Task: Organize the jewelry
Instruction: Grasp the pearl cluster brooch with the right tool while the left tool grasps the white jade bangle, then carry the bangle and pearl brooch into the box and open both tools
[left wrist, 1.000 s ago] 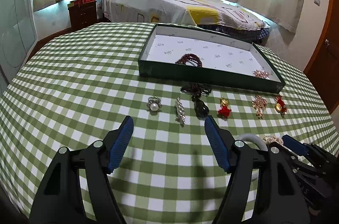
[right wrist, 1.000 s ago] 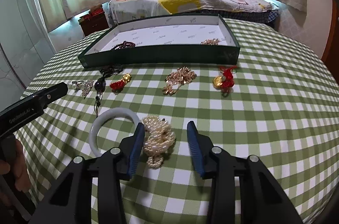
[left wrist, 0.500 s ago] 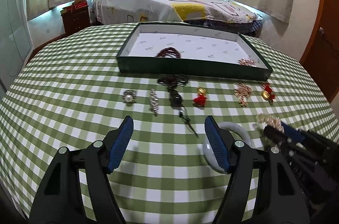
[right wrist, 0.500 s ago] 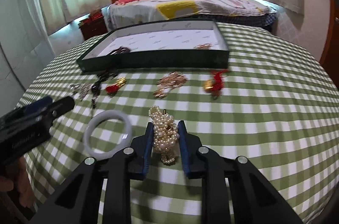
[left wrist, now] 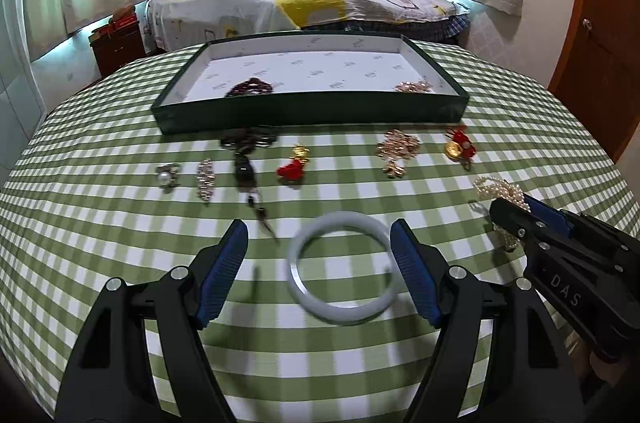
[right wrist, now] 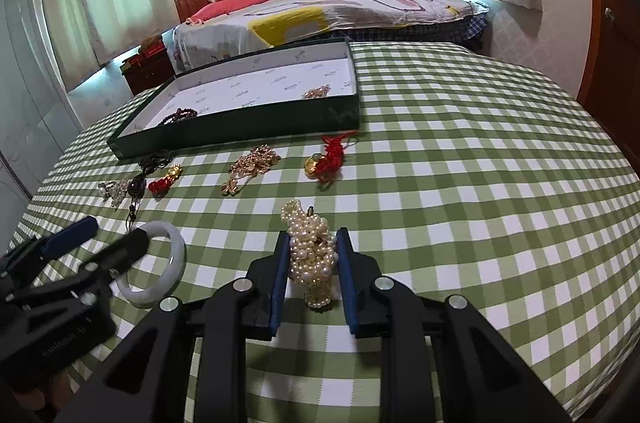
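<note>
My right gripper [right wrist: 313,246] is shut on a bunch of white pearls [right wrist: 310,243] and holds it just over the green checked tablecloth; the pearls also show in the left wrist view [left wrist: 498,189]. My left gripper [left wrist: 320,243] is open, its jaws on either side of a white bangle [left wrist: 342,265] that lies flat on the cloth; the bangle also shows in the right wrist view [right wrist: 160,265]. A dark green tray [left wrist: 312,111] with a white lining stands beyond, holding a dark red bead bracelet [left wrist: 250,87] and a gold piece [left wrist: 414,87].
A row of jewelry lies before the tray: a pearl brooch [left wrist: 167,175], a silver brooch [left wrist: 205,177], a dark pendant necklace [left wrist: 244,159], a red charm [left wrist: 294,167], a gold necklace [left wrist: 396,151] and a red-gold charm [left wrist: 460,147]. A bed stands behind the table.
My right gripper closed on the pearls and lifted them slightly. My left gripper moved right until its open jaws straddle the white bangle.
</note>
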Tool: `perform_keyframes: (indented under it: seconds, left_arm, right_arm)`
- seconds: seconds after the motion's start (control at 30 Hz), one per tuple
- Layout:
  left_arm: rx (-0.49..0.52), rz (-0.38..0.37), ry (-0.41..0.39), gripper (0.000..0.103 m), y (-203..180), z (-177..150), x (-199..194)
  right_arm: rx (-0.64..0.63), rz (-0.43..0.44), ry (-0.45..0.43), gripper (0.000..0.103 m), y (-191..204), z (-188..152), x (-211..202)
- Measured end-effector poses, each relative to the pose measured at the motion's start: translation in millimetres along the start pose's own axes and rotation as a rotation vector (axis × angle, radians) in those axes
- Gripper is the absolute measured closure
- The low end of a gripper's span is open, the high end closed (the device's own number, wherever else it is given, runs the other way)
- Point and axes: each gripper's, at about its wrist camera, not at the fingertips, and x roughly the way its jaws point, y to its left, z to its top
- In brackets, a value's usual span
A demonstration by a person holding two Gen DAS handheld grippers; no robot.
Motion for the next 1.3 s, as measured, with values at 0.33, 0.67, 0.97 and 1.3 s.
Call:
perform_keyframes:
  seconds: [0.33, 0.67, 0.97, 1.3]
  left_arm:
    - [0.009, 0.015, 0.042, 0.029, -12, -6, 20]
    - [0.021, -0.022, 0.036, 0.034, -9, -12, 22]
    - [0.009, -0.039, -0.021, 0.034, 7, -2, 1]
    - [-0.013, -0.041, -0.098, 0.034, 28, 42, 0]
  right_arm:
    - [0.017, 0.012, -0.003, 0.079, -5, 0, 0]
    - [0.016, 0.015, 0.002, 0.079, -2, -2, 4]
    - [0.011, 0.029, -0.002, 0.079, 7, 1, 3]
    - [0.014, 0.057, -0.03, 0.079, 18, 31, 8]
